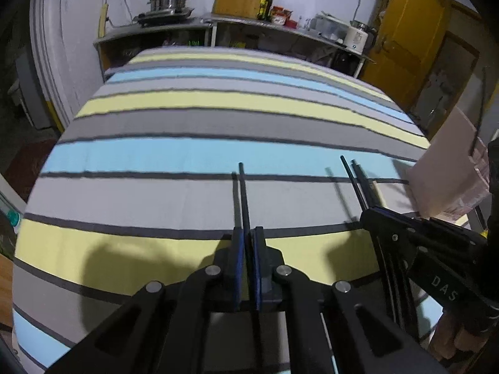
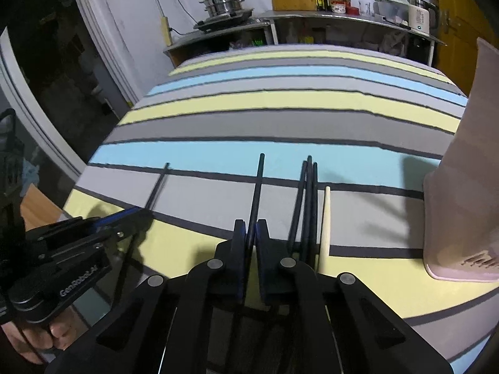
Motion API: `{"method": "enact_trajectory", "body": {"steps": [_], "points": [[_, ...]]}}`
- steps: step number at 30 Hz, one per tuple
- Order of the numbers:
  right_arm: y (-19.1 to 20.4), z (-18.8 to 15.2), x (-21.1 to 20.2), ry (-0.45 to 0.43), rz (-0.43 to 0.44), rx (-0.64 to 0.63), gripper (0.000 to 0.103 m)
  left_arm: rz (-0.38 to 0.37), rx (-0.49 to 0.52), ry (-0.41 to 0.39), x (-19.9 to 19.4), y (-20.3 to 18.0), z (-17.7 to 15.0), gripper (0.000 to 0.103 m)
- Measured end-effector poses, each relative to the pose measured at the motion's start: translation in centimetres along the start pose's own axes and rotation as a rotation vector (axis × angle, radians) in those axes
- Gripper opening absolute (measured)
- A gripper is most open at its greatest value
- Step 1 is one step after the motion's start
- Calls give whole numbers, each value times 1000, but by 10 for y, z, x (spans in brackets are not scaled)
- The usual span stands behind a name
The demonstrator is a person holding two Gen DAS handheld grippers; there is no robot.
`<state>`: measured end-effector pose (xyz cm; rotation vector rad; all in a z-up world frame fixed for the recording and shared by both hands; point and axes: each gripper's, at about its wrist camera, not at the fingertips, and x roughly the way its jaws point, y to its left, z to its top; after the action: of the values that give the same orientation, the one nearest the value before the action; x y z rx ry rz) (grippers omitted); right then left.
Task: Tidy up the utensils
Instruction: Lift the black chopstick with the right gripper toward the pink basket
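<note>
Each hand has one black chopstick pinched in its tongs. The left chopstick (image 1: 243, 196) is clamped between the pads of the left tongs (image 1: 248, 243) and points out over the grey and blue stripes of the cloth-covered surface (image 1: 187, 118). The right chopstick (image 2: 256, 193) sits in the same way in the right tongs (image 2: 251, 237), the pads pressed against its shaft.

Just right of the right tongs, toward the surface's right edge, a small bundle of black chopsticks (image 2: 307, 196) lies on the cloth, with one pale chopstick (image 2: 326, 218) beside it. Further right stands a pink holder (image 2: 461, 187), close to that edge.

Judging by this, the step in hand is carrying the two gripped sticks to join the others or go into the holder. To do it well, hold both grips firm so the thin sticks do not swivel, keep the two tongs apart so the sticks do not cross, and line each stick up parallel with the bundle before letting go. Approach low, to avoid scattering the bundle.
</note>
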<state>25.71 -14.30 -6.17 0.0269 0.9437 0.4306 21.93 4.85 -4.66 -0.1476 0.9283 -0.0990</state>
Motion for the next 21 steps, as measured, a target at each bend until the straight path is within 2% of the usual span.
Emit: {"method": "enact_trajectory", "body": {"steps": [14,21], "points": [[16,10,-99,-181,51,-13,6,-92,53,-175,-102,-17,18,6],[20,8,-146,-262,50,-21,6,-131,71,-231,-138,-26,26,6]]}}
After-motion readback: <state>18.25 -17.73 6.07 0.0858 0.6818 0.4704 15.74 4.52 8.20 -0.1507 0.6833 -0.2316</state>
